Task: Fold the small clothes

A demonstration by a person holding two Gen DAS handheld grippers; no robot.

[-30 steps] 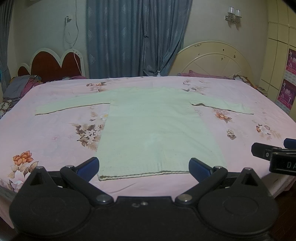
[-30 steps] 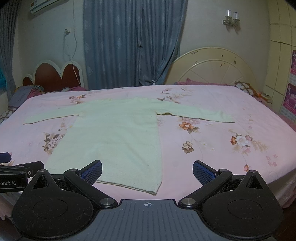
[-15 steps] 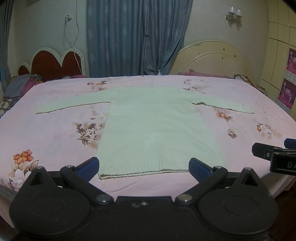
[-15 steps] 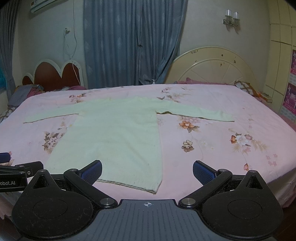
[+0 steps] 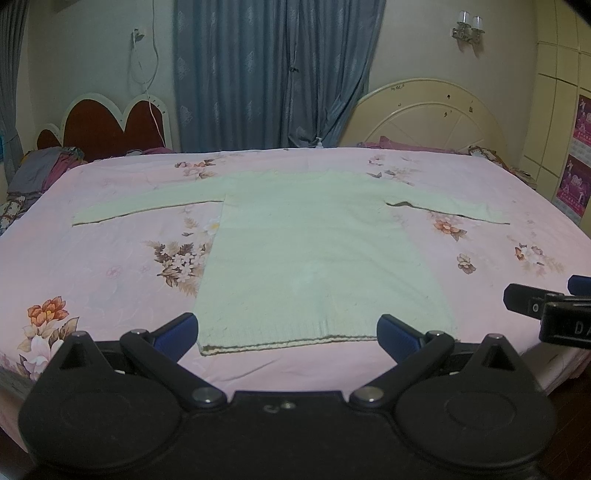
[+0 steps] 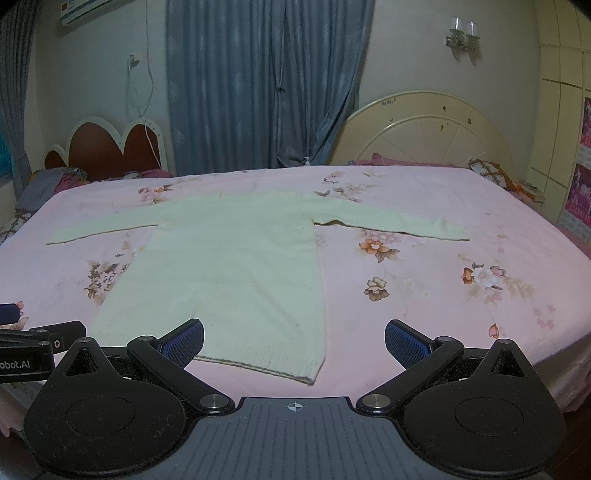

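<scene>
Both grippers, left (image 5: pixel 286 328) and right (image 6: pixel 294 341), hung with jaws released at the bed's (image 5: pixel 92 266) near edge, by the flat sweater's (image 5: pixel 314 258) hem.

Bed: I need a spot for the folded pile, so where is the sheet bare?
Widest bare sheet lies right of the sweater, below its right sleeve. A smaller patch sits under the left sleeve. The far left corner holds heaped clothes.

Pink floral bedsheet (image 5: pixel 110 266), blue curtains (image 5: pixel 273 74), heart-shaped headboard (image 5: pixel 110 125), wall lamp (image 6: pixel 458 33)
</scene>
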